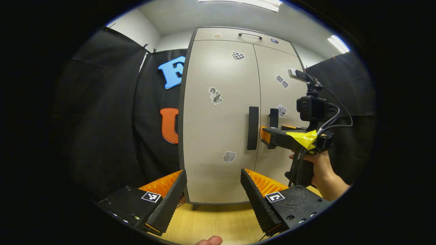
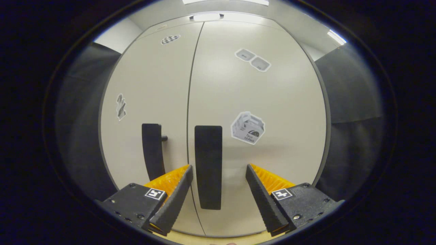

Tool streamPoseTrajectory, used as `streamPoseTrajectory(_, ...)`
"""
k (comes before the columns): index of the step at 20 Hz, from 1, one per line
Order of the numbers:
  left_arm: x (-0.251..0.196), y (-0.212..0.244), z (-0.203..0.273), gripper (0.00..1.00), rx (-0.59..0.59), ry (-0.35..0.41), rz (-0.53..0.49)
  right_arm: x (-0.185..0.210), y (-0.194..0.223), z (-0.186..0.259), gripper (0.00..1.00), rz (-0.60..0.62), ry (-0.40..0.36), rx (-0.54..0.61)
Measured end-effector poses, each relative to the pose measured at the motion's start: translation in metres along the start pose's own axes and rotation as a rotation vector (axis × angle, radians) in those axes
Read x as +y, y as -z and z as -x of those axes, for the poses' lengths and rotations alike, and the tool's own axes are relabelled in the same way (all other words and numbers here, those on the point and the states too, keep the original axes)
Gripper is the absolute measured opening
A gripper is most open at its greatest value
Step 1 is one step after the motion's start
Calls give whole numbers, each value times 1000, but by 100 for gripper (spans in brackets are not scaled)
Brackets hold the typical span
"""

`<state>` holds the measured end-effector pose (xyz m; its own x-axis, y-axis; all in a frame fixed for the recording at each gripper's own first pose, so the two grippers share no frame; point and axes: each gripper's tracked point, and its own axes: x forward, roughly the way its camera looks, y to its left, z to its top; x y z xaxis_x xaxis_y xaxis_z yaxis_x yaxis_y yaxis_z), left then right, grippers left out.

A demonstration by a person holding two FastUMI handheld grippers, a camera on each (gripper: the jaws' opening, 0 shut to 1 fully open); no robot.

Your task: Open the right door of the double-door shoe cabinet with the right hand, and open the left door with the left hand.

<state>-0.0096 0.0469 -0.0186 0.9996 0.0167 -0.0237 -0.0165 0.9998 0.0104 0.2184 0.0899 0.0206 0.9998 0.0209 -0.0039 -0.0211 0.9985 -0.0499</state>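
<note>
The beige shoe cabinet (image 1: 218, 68) stands straight ahead with both doors shut. In the left gripper view, the left door's black handle (image 1: 252, 127) and the right door's black handle (image 1: 274, 118) flank the centre seam. My left gripper (image 1: 214, 177) is open, low and well back from the left door. My right gripper (image 1: 266, 136), held by a hand (image 1: 323, 170), reaches up to the right handle. In the right gripper view, the right gripper (image 2: 218, 167) is open, its fingers on either side of the right handle (image 2: 208, 166) but not pressing it. The left handle (image 2: 152, 151) lies just beyond its left finger (image 2: 177, 190).
The cabinet stands on a light wooden surface (image 1: 211, 221). Black cloth walls (image 1: 102, 119) close in on both sides. A top drawer with a slim handle (image 1: 250, 35) sits above the doors. Stickers dot both doors. A camera (image 1: 311, 108) rides on the right gripper.
</note>
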Motion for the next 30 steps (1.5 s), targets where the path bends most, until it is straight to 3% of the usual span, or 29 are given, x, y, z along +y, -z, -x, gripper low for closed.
streamPoseTrajectory(7, 3, 2, -1, 95, 7, 5, 15, -3, 5, -4, 93, -21, 30, 1)
streamPoseTrajectory(8, 3, 2, -1, 95, 4, 4, 17, -3, 6, -1, 84, -27, 32, 3)
streamPoseTrajectory(9, 4, 2, -2, 95, 3, 5, 19, -4, 7, -1, 82, -32, 26, 17)
streamPoseTrajectory(10, 4, 2, -1, 95, 2, 6, 20, -2, 6, 0, 73, -36, 21, 16)
streamPoseTrajectory(13, 5, 1, -1, 95, -2, 8, 23, 12, 7, -1, 59, -16, -8, 24)
streamPoseTrajectory(14, 6, 0, 0, 95, -2, 9, 25, 12, 7, 1, 38, 1, 7, 28)
streamPoseTrajectory(19, 9, 5, 2, 95, 5, 6, 36, 10, 6, -1, 12, -24, -31, 24)
streamPoseTrajectory(25, 9, 5, 2, 95, 2, -3, 23, 11, 7, 9, 8, -17, -63, 35)
streamPoseTrajectory(30, -7, 8, 8, 95, 9, 13, 27, 6, 4, 45, 8, -10, -146, 41)
